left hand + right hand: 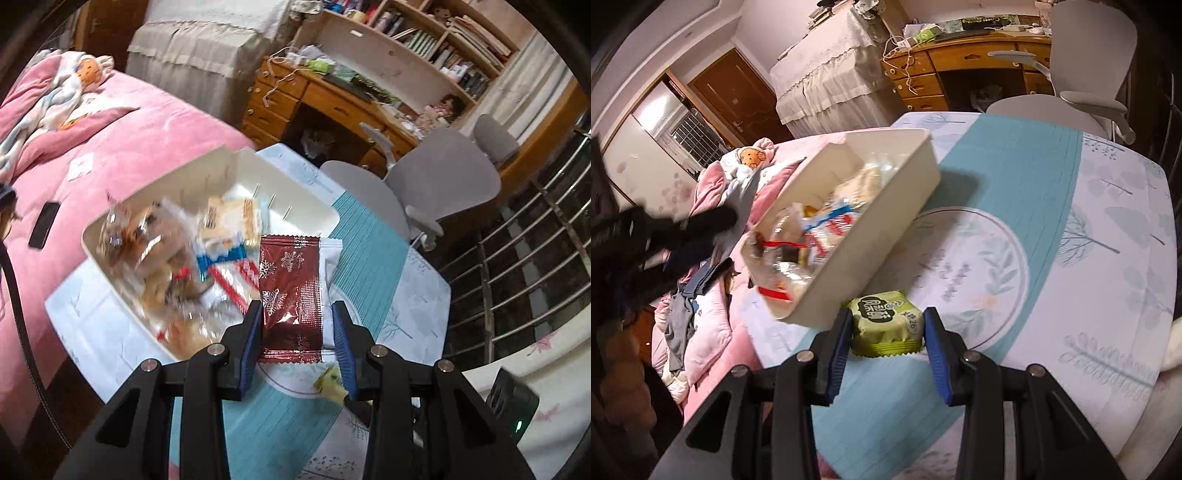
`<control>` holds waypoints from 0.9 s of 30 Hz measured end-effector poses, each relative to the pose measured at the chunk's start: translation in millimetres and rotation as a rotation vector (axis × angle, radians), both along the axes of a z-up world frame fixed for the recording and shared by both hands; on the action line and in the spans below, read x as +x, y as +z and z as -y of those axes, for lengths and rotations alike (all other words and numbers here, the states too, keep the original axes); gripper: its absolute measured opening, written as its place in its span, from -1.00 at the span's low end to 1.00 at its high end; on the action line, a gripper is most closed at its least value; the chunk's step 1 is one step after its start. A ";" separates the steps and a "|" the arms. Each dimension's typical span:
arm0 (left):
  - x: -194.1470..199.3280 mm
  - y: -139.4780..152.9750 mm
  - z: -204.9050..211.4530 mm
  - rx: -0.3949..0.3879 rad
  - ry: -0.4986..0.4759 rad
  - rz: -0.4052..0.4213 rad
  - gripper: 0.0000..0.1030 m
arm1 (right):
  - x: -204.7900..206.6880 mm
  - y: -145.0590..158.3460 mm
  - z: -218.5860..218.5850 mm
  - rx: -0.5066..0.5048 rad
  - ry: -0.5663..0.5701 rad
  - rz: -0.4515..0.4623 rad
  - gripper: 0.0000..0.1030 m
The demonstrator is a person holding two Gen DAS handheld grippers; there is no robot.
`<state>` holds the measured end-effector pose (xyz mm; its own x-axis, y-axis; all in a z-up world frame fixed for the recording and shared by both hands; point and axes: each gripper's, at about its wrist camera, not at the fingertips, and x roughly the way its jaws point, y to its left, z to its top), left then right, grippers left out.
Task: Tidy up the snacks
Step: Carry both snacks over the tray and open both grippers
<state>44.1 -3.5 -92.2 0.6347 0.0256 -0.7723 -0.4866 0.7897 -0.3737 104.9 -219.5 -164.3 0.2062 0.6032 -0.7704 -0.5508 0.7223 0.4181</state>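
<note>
My left gripper (297, 308) is shut on a dark red snack packet (291, 280) printed with white snowflakes, held upright above the table beside the white box (295, 192). That box holds several wrapped snacks, blurred here. My right gripper (886, 314) is shut on a small green snack packet (884, 325), held over the tablecloth just in front of the white box (886, 221). In the right wrist view the left gripper (701, 225) shows as a dark blur at the left. A yellow-green wrapper corner (330, 384) peeks out low in the left wrist view.
The table carries a teal and white leaf-print cloth (1052, 221). A pink bed (129, 122) with a dark phone (44, 225) lies along its left side. A grey swivel chair (443, 181) and a wooden desk (332, 99) stand beyond the far edge. Metal window bars (535, 258) run on the right.
</note>
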 end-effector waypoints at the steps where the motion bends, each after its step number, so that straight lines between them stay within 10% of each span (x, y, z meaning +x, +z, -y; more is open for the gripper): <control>1: 1.9 2.6 -6.2 -0.006 -0.014 0.005 -0.31 | -4.6 3.3 -5.0 -0.004 -0.007 0.008 -0.25; 20: 45.5 -4.0 -155.1 0.053 -0.409 -0.054 -0.30 | -49.5 9.6 -129.4 0.075 -0.429 0.122 -0.24; 27: 41.3 -2.8 -157.7 0.070 -0.505 -0.043 0.39 | -62.0 -4.1 -145.5 0.091 -0.502 0.083 -0.11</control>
<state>85.4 154.2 -95.0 0.5486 -0.2236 -0.8056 -0.0512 0.9528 -0.2993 42.8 -74.0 -168.4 0.5460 0.4779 -0.6882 -0.1795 0.8690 0.4610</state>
